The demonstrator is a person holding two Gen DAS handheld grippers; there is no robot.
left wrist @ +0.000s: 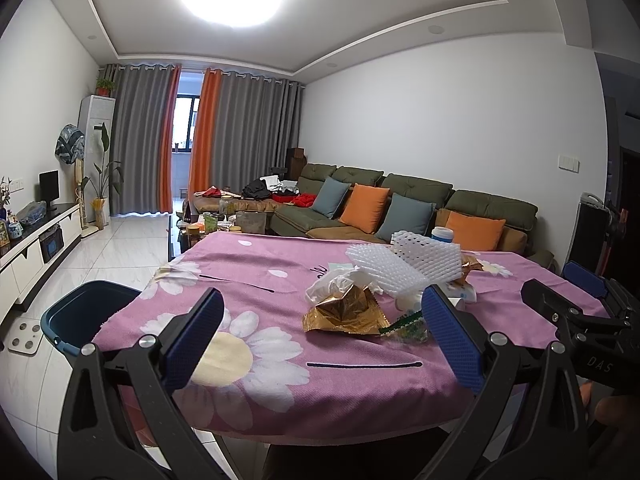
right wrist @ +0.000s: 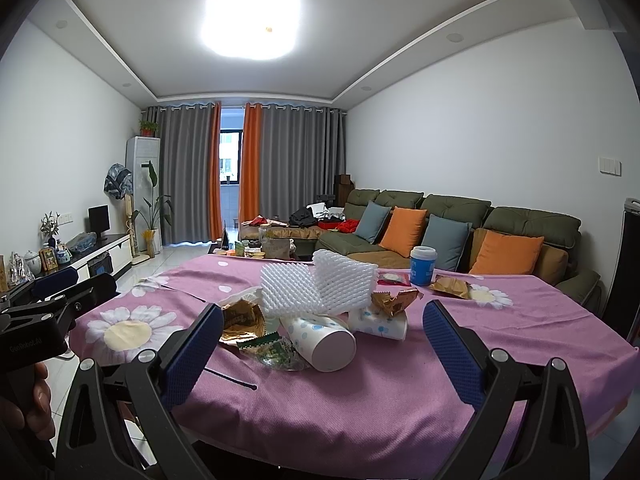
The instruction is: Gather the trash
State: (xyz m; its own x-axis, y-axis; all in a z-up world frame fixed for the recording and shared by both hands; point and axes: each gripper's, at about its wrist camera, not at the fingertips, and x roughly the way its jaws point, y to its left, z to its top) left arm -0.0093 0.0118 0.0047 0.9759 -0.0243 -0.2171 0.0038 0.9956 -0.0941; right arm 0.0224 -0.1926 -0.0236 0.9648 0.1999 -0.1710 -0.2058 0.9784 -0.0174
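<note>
White walls, bright ceiling light [right wrist: 251, 20], grey-orange curtains [right wrist: 276, 168], green sofa [right wrist: 452, 208], tiled floor [left wrist: 104, 252]

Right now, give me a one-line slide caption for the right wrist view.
Open right gripper faces a tipped paper cup, green snack wrapper and white foam netting on the pink floral tablecloth.

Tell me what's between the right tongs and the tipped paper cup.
Only bare pink tablecloth lies between the open right tongs and the paper cup, as the right wrist view shows.
</note>
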